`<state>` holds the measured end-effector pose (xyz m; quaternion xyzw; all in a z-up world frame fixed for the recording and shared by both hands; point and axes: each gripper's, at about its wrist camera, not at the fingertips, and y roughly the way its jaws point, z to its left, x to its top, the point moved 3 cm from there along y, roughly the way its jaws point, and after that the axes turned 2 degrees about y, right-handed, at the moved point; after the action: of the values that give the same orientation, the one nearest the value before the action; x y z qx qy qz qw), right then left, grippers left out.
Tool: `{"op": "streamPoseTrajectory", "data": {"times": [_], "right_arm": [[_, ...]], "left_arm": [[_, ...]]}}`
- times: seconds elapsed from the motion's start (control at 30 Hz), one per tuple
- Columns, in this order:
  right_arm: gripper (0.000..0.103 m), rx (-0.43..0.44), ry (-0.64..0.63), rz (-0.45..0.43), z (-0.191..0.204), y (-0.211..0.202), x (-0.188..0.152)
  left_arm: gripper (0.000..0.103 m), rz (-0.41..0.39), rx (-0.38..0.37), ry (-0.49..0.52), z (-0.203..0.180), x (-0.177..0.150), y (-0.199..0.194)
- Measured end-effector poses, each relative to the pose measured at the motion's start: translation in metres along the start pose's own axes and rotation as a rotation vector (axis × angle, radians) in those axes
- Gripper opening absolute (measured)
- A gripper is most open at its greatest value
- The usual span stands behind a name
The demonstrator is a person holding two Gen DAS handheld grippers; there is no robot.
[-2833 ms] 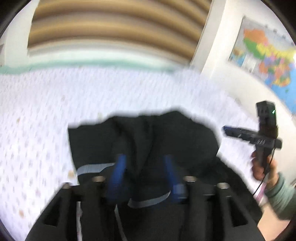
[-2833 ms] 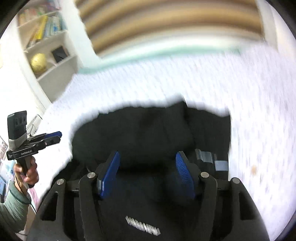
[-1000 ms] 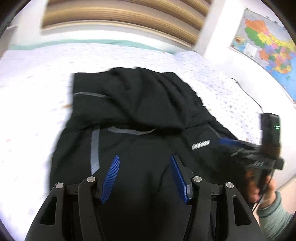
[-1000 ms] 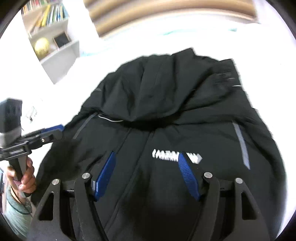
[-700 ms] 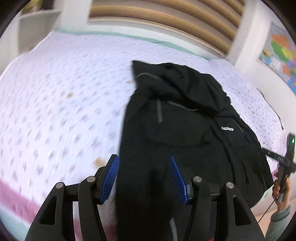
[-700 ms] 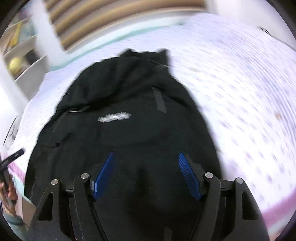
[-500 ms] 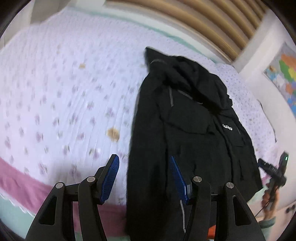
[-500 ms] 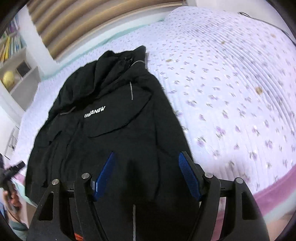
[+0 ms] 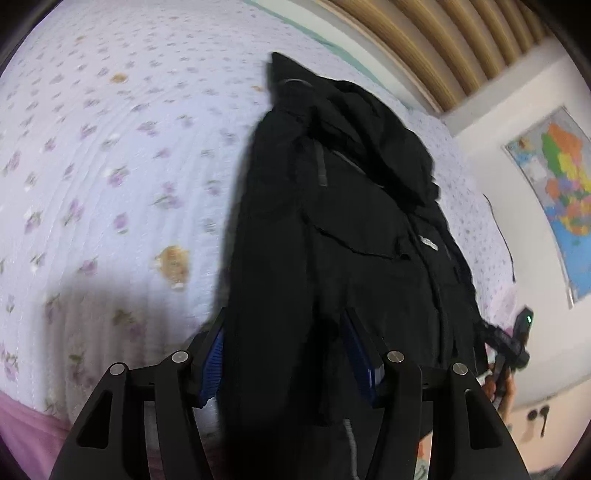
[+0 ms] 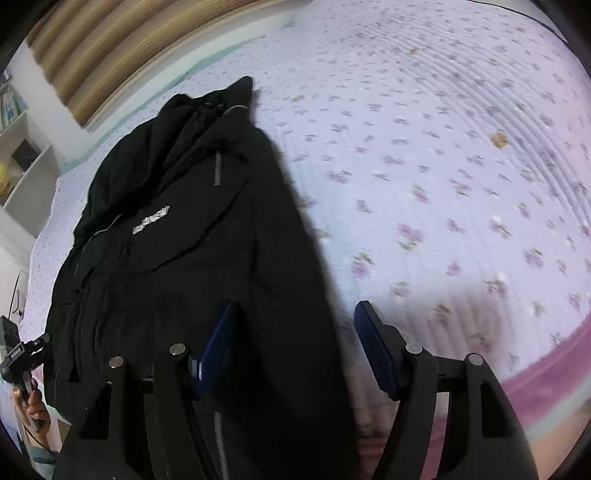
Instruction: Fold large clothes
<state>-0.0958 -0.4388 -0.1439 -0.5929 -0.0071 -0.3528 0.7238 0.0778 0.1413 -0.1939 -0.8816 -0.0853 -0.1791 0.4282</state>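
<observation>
A large black hooded jacket (image 9: 351, 229) lies on the floral bed, hood at the far end, white logo on its chest (image 10: 150, 225). In the left wrist view, my left gripper (image 9: 284, 350) is open over the jacket's near left edge, with cloth lying between the blue pads. In the right wrist view, my right gripper (image 10: 295, 347) is open at the jacket's near right edge (image 10: 295, 280); dark cloth lies between its pads. Each gripper shows small in the other's view: the right one (image 9: 509, 343), the left one (image 10: 22, 354).
The bed (image 9: 110, 166) has a pale purple floral quilt with a pink border (image 10: 546, 354) at its near edge. A wooden slatted headboard (image 9: 424, 33) stands at the far end. A wall map (image 9: 561, 184) hangs on the right, shelves (image 10: 22, 162) on the left.
Both grippers have pulled back from the hood end to the near hem and spread apart to the jacket's two side edges. The jacket now lies stretched out lengthways.
</observation>
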Motion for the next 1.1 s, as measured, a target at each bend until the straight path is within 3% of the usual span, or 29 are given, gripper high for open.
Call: {"op": "streamPoseTrajectory", "data": {"times": [0.07, 0.17, 0.23, 0.27, 0.33, 0.43, 0.5, 0.63, 0.67, 0.77, 0.87, 1.1], "right_arm": [[0.06, 0.105, -0.026, 0.045, 0.019, 0.002, 0.0], [0.06, 0.298, -0.034, 0.017, 0.042, -0.018, 0.004], [0.06, 0.365, -0.034, 0.016, 0.051, -0.027, 0.007], [0.06, 0.351, -0.037, 0.029, 0.052, -0.027, 0.007], [0.06, 0.258, -0.074, 0.062, 0.054, -0.021, 0.0], [0.06, 0.139, -0.118, 0.114, 0.052, -0.011, -0.02], [0.06, 0.056, -0.156, 0.143, 0.048, -0.009, -0.036], [0.059, 0.044, -0.168, 0.162, 0.043, -0.011, -0.052], [0.052, 0.028, -0.172, 0.148, 0.045, -0.013, -0.051], [0.024, 0.023, -0.172, 0.101, 0.052, -0.026, -0.041], [0.021, 0.088, -0.182, 0.013, 0.059, -0.057, -0.023], [0.018, 0.213, -0.115, -0.09, 0.058, -0.092, 0.036]], "left_arm": [[0.059, 0.013, -0.087, 0.02, -0.016, 0.003, 0.001], [0.06, -0.024, -0.263, 0.051, -0.044, 0.011, -0.011], [0.069, -0.052, -0.342, 0.052, -0.052, 0.014, -0.019], [0.072, -0.05, -0.34, 0.055, -0.055, 0.014, -0.019], [0.072, -0.021, -0.262, 0.076, -0.057, 0.008, -0.013], [0.072, 0.006, -0.213, 0.093, -0.055, -0.014, -0.01], [0.072, 0.029, -0.141, 0.117, -0.053, -0.033, -0.007], [0.072, 0.046, 0.01, 0.135, -0.049, -0.054, 0.0], [0.07, 0.041, 0.026, 0.132, -0.047, -0.053, 0.002], [0.015, 0.01, 0.079, 0.11, -0.045, -0.043, -0.003], [0.014, -0.061, 0.011, 0.094, -0.049, -0.03, -0.026], [0.014, -0.217, -0.091, 0.14, -0.07, 0.025, -0.069]]}}
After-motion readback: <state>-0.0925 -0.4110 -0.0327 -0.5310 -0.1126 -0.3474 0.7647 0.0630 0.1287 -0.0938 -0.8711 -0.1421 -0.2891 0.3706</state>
